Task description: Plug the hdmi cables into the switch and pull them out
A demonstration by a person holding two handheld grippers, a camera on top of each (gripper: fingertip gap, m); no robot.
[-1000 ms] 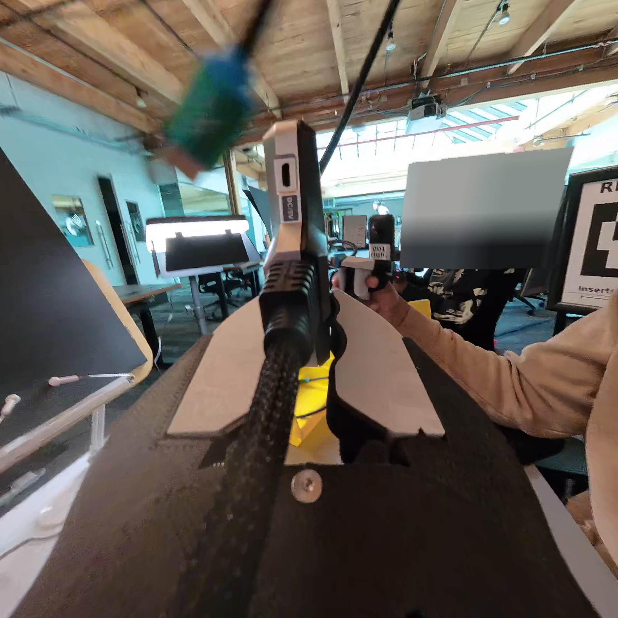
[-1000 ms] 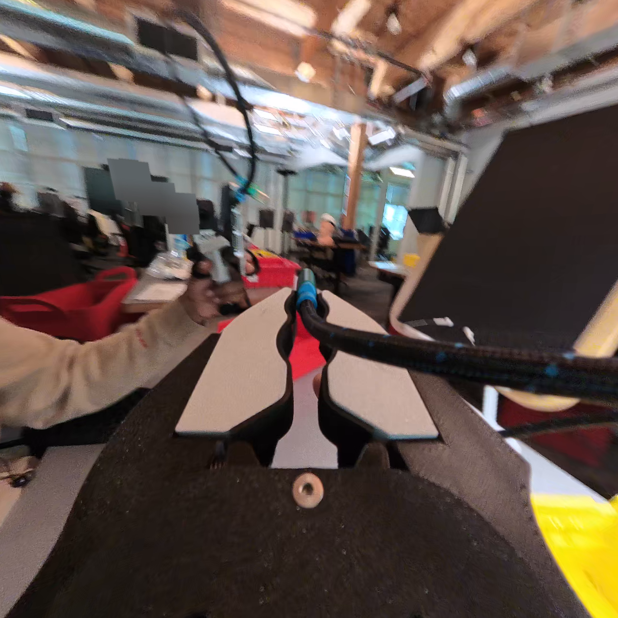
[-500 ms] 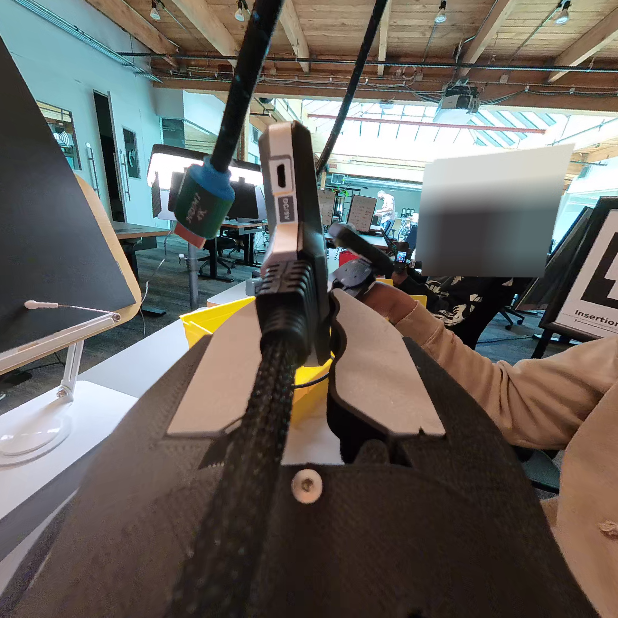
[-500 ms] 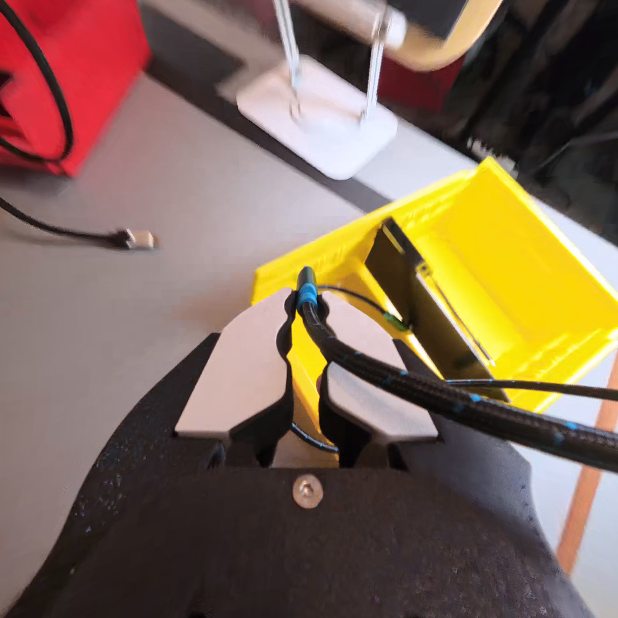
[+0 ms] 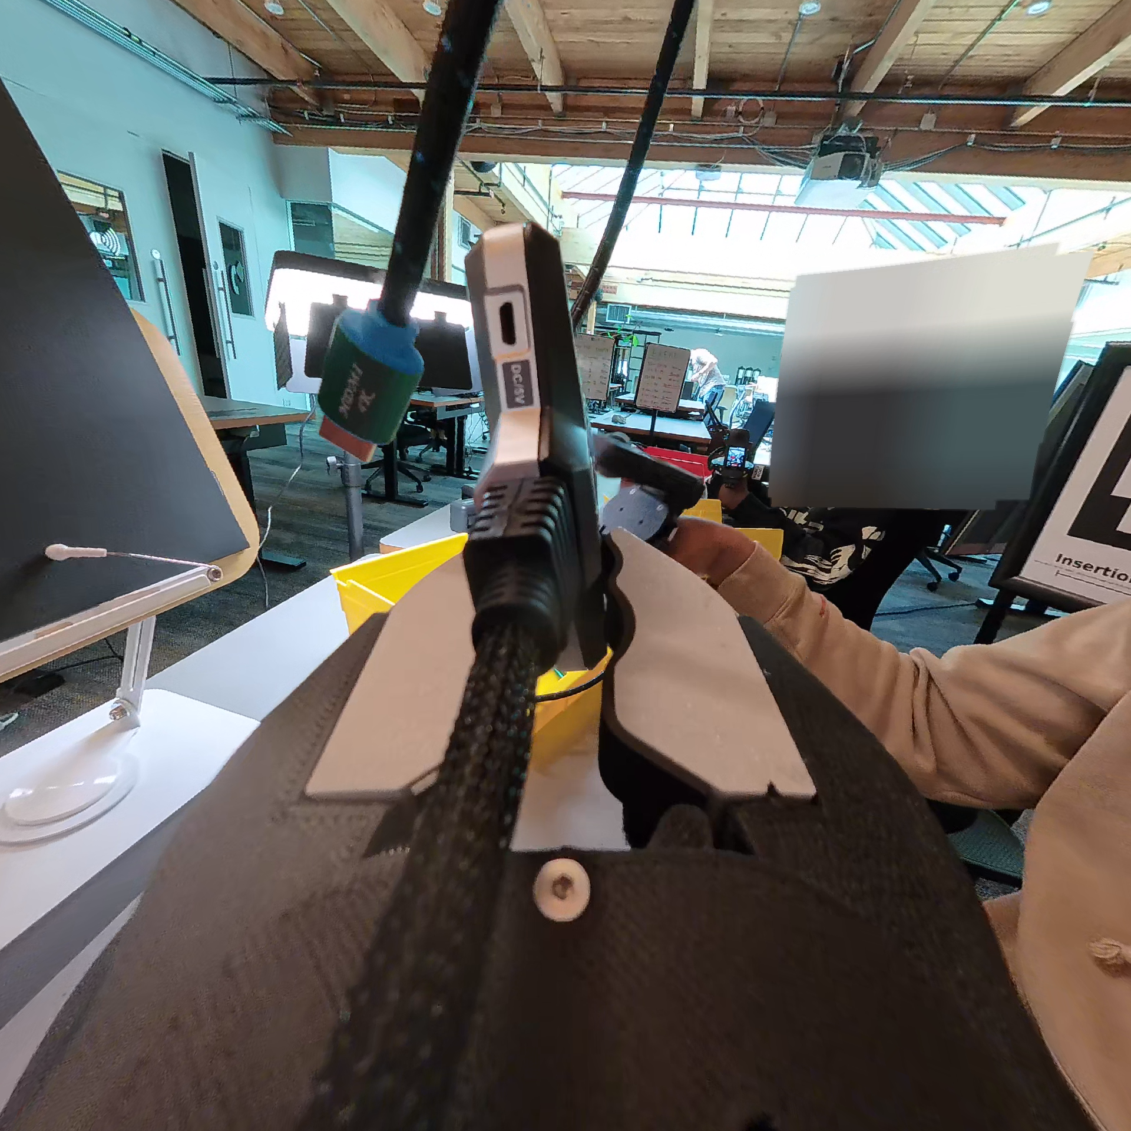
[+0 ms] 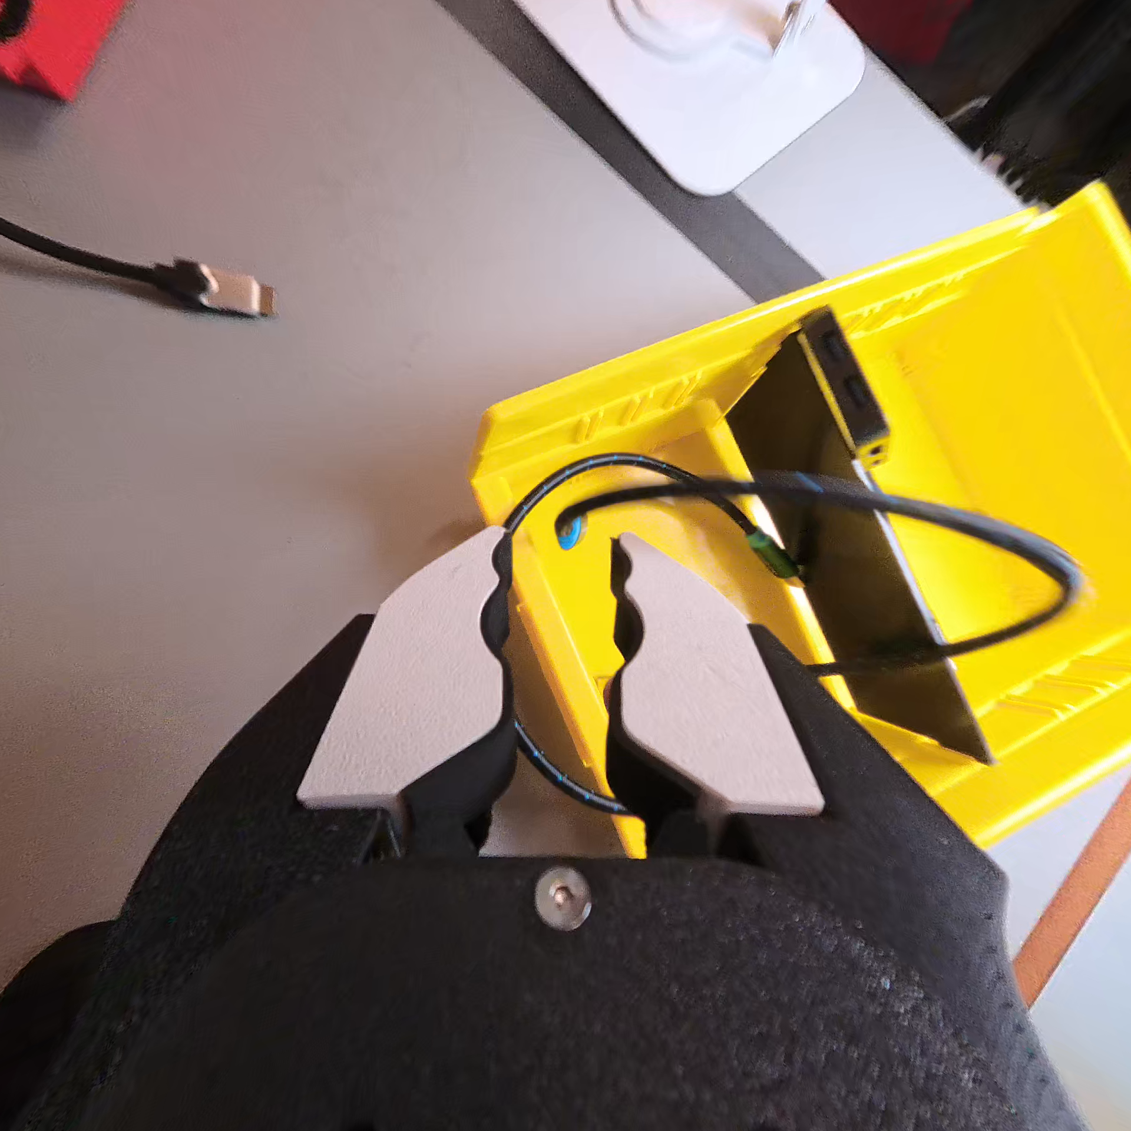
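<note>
Left gripper (image 5: 538, 587): raised above the table; jaws clamped on the switch, gripped edge-on between the two pale pads.
Switch (image 5: 538, 379): slim silver-and-black box, held upright and slightly tilted; a small port is seen on its narrow silver edge, unoccupied.
Plugged cable (image 5: 489, 734): thick black braided lead, seated in the lower end of the switch by a ribbed black plug, trailing back over the gripper body.
Loose plug (image 5: 367, 391): green shell with blue collar, hung from a black cable just left of the switch, apart from it.
Right gripper (image 6: 560, 544): pointed down at the table; jaws parted to a moderate gap, nothing gripped.
Yellow bin (image 6: 1010, 777): its near-left corner lies directly under the parted jaws; a dark slab-shaped device is leaned inside.
Thin braided cables (image 6: 918, 508): looped over the bin rim, one passed under the jaw gap.
Shown by right view only: grey table (image 6: 214, 489), open to the left of the bin; a metal-ended cable (image 6: 232, 294) lies there, well apart.
Shown by left view only: a tilted dark board on a white stand (image 5: 92, 428) close on the left; the person's sleeve (image 5: 918, 704) on the right.
</note>
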